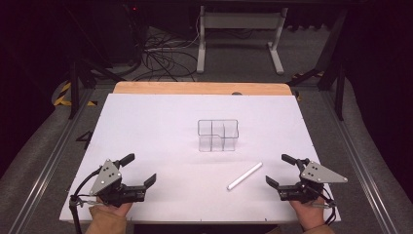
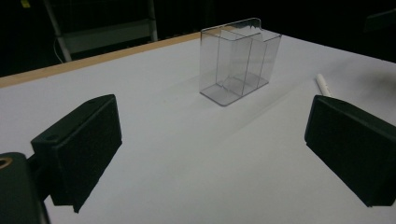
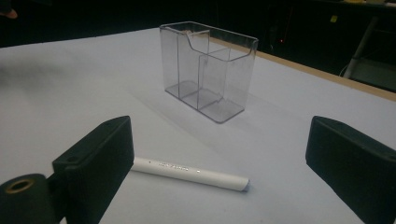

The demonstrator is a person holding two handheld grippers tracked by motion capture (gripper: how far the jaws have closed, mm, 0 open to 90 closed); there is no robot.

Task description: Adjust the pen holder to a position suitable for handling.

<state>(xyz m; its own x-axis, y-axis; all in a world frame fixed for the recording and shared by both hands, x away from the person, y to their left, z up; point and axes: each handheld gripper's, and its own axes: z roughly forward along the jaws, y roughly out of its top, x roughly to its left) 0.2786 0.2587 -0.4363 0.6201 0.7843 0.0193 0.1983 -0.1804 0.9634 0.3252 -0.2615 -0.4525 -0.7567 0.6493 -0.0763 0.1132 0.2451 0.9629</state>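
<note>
White board covered the tabletop (image 1: pixel 160 122), with a strip of pale wood (image 1: pixel 199 88) exposed along its far edge. At the near left, a hand held the left gripper (image 1: pixel 141 169) just above the board, its two black jaws spread wide with nothing between them. In the left gripper view those jaws framed bare white surface, and the white marker was cut off there behind the right jaw, only its tip showing.

Near the middle of the table stood a clear plastic organiser box with inner dividers (image 1: pixel 217 135), upright and empty; its transparent walls made the exact compartment layout hard to read from above.

To the right and nearer, a slim white cylindrical marker (image 1: pixel 244 176) lay flat on the board, angled from near left to far right, well apart from the box. In the right gripper view (image 3: pixel 189 173) faint small print ran along its barrel, too tiny to read.

At the near right, the right gripper (image 1: pixel 282 170) was likewise released, jaws wide apart, empty, near the marker without touching it.
</note>
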